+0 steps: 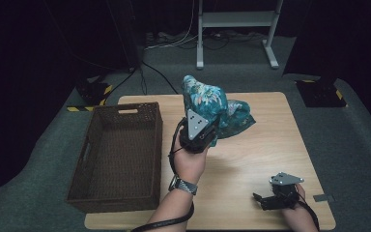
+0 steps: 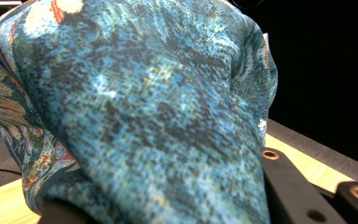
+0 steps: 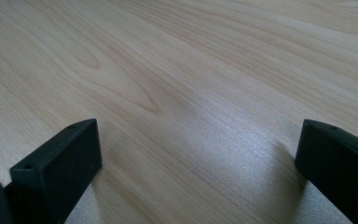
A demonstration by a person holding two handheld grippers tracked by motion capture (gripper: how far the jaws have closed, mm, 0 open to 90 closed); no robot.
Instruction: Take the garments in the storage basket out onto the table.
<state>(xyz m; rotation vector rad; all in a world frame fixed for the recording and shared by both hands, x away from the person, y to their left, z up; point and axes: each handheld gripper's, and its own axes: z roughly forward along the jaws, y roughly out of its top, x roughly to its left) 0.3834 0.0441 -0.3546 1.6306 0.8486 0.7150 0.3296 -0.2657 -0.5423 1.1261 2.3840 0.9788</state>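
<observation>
L gripper (image 1: 204, 126): raised mid-table, jaws pinching teal cloth (image 1: 212, 104).
R gripper (image 1: 265, 199): low at table (image 1: 270, 140) edge, jaws spread, empty.

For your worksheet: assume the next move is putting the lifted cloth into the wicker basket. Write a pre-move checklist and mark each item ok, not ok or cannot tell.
1. Left gripper has hold of the teal floral cloth: ok, the cloth is bunched up at it above the table.
2. Cloth fully clear of the table: cannot tell, its far fold hangs low.
3. Wicker basket ready to receive: ok, nothing visible inside.
4. Basket within reach: ok, it sits just left of the left gripper.
5. Right gripper out of the way: ok, open, low at the near right.
</observation>
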